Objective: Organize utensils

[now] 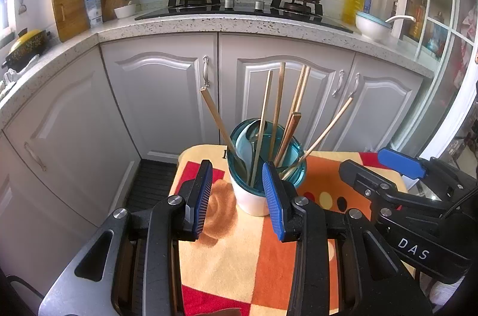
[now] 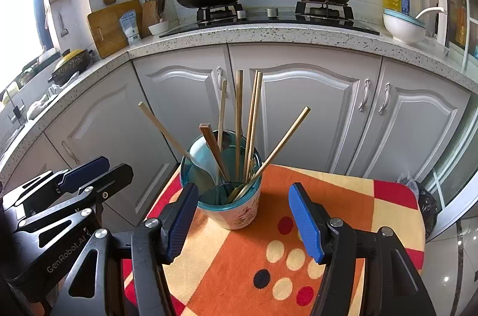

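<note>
Teal plastic rims the utensil cup (image 1: 254, 193), a white holder standing near the middle of both frames on a small table draped in an orange, red and cream cloth (image 2: 269, 241). Inside it a fan of wooden chopsticks (image 1: 279, 106) leans out in several directions, and a pale blue spoon (image 1: 245, 148) rests against the cup's left wall; a metal utensil seems to lie among them, though it is hard to make out.

The left gripper (image 1: 239, 196) hangs in the lower centre of its own view, its blue pads apart and nothing between them; the cup stands just beyond the tips. The right gripper (image 2: 243, 218) sits likewise in the lower centre of its view, pads well apart and empty, with the cup just ahead and slightly left of its gap. Neither touches the cup or any utensil.

No loose utensils show on the cloth, so the gathering step looks largely done, or a sorting of the cup's contents is about to start. A next move would likely call for one gripper to steady the cup while the other pinches a single chopstick near its upper end, taking care not to tip the holder
</note>
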### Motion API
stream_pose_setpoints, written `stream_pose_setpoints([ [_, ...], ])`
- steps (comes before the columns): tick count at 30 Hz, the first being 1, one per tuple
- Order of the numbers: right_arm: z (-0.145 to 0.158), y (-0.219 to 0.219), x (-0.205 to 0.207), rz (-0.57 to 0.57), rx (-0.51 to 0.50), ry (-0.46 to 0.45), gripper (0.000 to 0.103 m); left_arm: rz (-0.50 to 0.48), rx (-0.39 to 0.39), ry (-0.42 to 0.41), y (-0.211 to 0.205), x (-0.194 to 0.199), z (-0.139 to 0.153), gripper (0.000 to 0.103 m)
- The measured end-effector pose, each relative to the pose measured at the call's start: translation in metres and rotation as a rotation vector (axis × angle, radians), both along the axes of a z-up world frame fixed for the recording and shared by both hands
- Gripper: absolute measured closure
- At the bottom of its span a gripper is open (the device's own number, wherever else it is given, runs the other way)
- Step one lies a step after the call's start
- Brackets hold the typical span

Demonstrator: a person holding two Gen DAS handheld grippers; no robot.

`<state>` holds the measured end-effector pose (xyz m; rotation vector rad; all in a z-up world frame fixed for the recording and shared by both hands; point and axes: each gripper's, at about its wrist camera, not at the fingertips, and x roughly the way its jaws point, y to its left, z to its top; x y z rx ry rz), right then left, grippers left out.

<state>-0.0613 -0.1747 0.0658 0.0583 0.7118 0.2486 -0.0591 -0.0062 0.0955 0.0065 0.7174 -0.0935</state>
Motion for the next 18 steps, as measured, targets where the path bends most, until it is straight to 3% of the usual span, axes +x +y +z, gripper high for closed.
stream_pose_setpoints([
  [18,-0.0013,0.0001,0.0002,-0.002,-0.005,0.009,0.041,-0.004,0.003,0.001,-0.0014,-0.0014,0.0011,0.069],
])
